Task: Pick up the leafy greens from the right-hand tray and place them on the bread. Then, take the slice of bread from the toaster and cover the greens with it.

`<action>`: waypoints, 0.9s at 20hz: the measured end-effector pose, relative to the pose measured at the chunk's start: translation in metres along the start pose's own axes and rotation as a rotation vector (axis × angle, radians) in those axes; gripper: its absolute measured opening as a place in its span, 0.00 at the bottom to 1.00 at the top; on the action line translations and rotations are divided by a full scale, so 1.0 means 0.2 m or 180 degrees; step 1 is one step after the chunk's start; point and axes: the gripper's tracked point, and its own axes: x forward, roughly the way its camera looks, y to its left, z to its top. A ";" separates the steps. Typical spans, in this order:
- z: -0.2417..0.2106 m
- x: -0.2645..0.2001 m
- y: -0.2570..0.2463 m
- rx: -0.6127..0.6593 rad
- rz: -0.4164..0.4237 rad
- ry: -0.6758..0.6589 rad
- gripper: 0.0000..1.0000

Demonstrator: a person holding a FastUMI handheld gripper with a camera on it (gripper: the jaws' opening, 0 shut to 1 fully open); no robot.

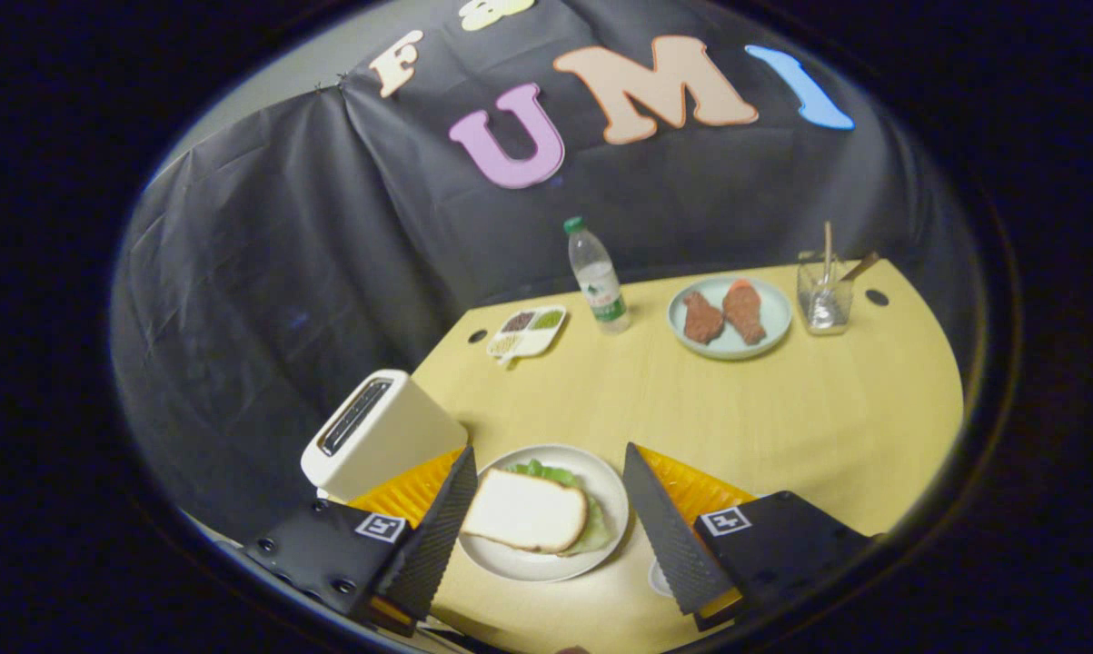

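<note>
Bread [525,511] covers greens [591,531] on the plate [546,563]; your gripper [546,518] gapes wide, apparently empty, toaster [378,434] close alongside.

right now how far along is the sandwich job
It looks finished. The leafy greens lie on the white plate, and a slice of bread covers them, so only their edges peek out. The toaster slot looks empty, though it is dark inside. The gripper holds nothing, its fingers spread wide on either side of the plate. Nothing looks left to do.
</note>
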 end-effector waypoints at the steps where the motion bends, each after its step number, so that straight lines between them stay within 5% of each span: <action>1: 0.04 -0.04 -0.02 -0.0062 -0.0066 -0.0116 1.00; 18: 0.49 -0.76 -0.41 -0.0641 -0.1103 -0.1621 1.00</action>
